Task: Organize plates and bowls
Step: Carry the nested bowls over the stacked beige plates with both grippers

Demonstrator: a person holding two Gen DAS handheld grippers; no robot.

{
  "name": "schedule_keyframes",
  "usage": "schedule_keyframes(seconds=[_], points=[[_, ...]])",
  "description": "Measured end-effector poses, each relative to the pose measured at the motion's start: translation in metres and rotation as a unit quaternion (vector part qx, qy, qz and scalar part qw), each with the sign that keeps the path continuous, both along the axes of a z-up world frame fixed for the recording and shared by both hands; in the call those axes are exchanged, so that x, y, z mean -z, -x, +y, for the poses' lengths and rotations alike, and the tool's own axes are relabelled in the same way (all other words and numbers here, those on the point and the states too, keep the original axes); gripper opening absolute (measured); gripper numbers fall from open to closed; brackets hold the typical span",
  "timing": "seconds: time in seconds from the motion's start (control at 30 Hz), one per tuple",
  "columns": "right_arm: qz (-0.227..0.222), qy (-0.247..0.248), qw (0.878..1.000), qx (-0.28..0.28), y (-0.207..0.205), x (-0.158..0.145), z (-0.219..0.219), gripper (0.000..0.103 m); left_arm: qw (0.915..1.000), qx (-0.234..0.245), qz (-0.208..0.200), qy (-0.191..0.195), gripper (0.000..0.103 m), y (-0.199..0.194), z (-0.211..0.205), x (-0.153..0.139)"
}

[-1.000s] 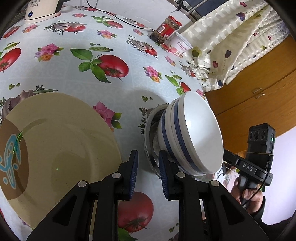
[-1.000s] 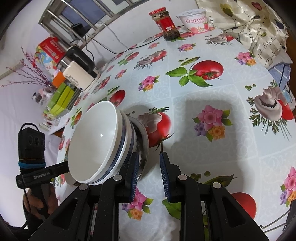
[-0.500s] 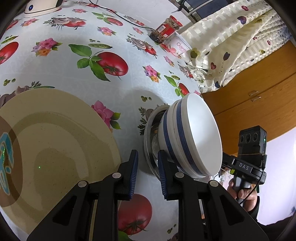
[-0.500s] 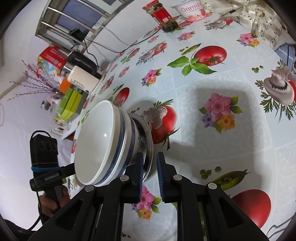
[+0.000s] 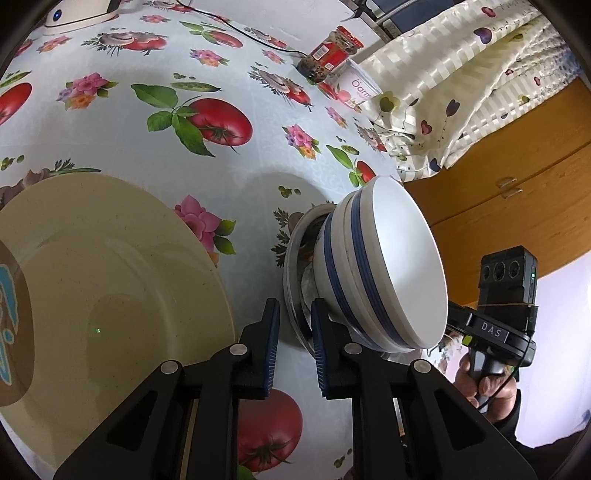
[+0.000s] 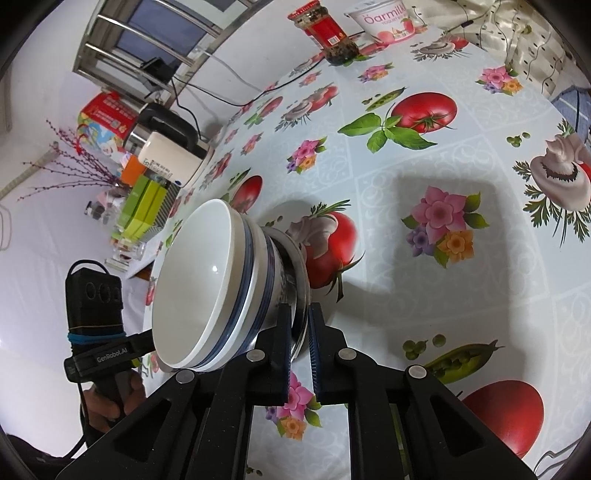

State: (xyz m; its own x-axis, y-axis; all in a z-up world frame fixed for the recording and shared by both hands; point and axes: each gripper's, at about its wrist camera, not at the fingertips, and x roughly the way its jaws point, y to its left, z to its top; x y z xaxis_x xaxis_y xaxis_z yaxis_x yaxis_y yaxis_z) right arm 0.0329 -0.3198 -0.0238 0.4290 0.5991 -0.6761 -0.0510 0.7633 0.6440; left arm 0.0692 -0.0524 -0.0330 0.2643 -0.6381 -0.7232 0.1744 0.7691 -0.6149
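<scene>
Item one: stack of bowls (image 5: 384,269), white with blue bands, nested inside a shallow metal dish (image 5: 295,280). It sits on the flowered tablecloth (image 5: 229,74), near the table's right edge in my left view.

Item two: my left gripper (image 5: 293,343). A second ago its jaws stood a little wider beside the dish; now they have narrowed onto the near part of the metal rim, which passes between the pads.

Item three: my right gripper (image 6: 298,343). It has also closed in this last second, and its pads now pinch the same rim from the opposite side of the stack.

Item four: cream plate (image 5: 110,295), large, lying flat just left of the stack in my left view, untouched.

Item five: background goods, far side: red-labelled jar (image 6: 325,33), yoghurt tub (image 6: 384,18), kettle (image 6: 162,136).

Assessment: both grips now appear set on the dish, so I judge the stack ready for a two-handed lift, probably toward the plate. Risk: the bowls ride loose above the rim and could shift if I tilt.
</scene>
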Motion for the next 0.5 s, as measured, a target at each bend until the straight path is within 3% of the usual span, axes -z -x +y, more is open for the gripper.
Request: schedule_keyframes(seconds=[0.07, 0.5], points=[[-0.001, 0.001, 1.000, -0.001, -0.0009, -0.0008, 0.0003, 0.010, 1.0000, 0.002, -0.003, -0.002, 0.012, 0.0004, -0.0021, -0.0016], [-0.005, 0.001, 1.000, -0.002, -0.0028, -0.0024, -0.0013, 0.010, 0.9997, 0.005, -0.012, -0.018, 0.012, 0.0015, -0.0061, -0.0043]])
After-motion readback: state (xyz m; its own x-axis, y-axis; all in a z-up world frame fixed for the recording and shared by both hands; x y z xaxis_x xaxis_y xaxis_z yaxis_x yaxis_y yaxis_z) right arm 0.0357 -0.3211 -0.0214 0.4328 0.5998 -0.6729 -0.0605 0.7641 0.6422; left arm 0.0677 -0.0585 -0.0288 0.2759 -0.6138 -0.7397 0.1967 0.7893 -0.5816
